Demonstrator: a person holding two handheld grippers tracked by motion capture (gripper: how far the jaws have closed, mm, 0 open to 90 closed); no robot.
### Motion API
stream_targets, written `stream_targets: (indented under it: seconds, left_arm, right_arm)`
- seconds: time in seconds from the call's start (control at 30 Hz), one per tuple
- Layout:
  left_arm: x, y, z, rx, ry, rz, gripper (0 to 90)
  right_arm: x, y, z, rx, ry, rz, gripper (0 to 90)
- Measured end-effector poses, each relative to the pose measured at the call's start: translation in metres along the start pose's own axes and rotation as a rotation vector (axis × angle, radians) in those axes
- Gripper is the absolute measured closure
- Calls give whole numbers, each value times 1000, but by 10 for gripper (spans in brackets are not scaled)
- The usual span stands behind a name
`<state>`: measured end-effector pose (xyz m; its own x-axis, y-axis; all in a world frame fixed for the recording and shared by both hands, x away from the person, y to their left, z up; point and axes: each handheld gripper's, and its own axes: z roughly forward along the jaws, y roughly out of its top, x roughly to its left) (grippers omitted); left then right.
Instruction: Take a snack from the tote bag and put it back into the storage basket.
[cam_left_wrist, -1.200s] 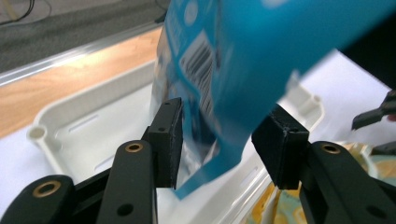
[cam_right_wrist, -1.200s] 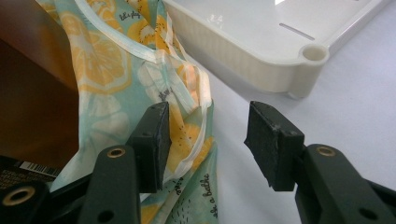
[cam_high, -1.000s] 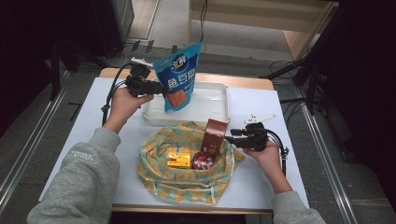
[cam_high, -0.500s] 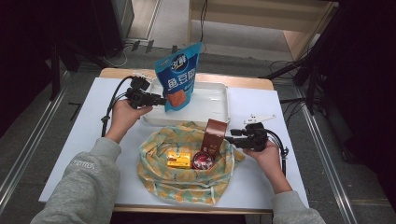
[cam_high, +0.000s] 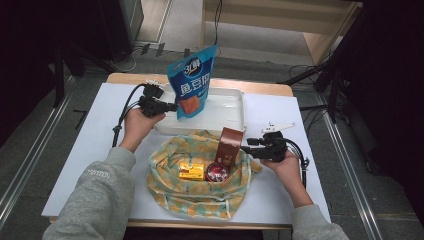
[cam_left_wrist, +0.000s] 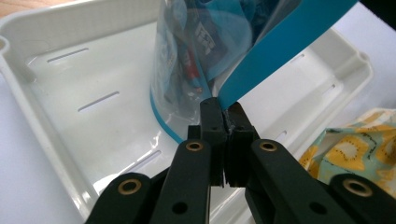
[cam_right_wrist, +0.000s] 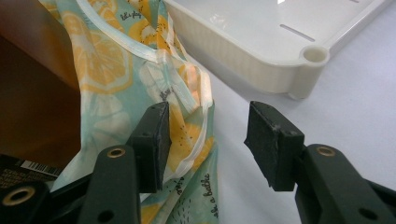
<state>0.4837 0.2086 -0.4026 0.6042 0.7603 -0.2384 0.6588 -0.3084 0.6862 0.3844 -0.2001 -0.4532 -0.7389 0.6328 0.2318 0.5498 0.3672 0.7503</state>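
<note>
The left gripper (cam_left_wrist: 223, 122) pinches the blue snack bag (cam_high: 192, 82) by its thin side edge. The bag stands in the white tray (cam_high: 235, 102). It looks light and crinkly, and probably slippery. The right gripper (cam_right_wrist: 205, 140) waits open by the fruit-print cloth (cam_right_wrist: 140, 70).

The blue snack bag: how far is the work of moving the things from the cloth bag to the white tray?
Nearly done: the blue snack bag stands in the white tray, the left tool shut on its edge, jaws just closed. In hand: the right tool is open beside the cloth bag. Probably left: the brown box, yellow packet and red round item in the cloth bag.
</note>
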Motion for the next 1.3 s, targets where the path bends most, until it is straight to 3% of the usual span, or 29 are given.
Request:
stream_targets:
  seconds: [0.23,0.53,0.83,1.03,1.3]
  left_arm:
    - [8,6,4,-22,23,-14,900]
    - [14,24,14,1,69,-19,900]
    - [24,27,22,-58,63,-73,900]
    - [27,35,23,-26,87,-46,900]
    - [35,34,24,-61,90,-65,893]
  right_arm:
    - [1,1,0,-3,-1,-5,502]
    - [1,1,0,-2,0,-8,503]
    - [1,-1,-2,-10,2,0,503]
    - [2,-3,-6,-19,-1,8,503]
    - [2,-7,-9,-22,-9,10,503]
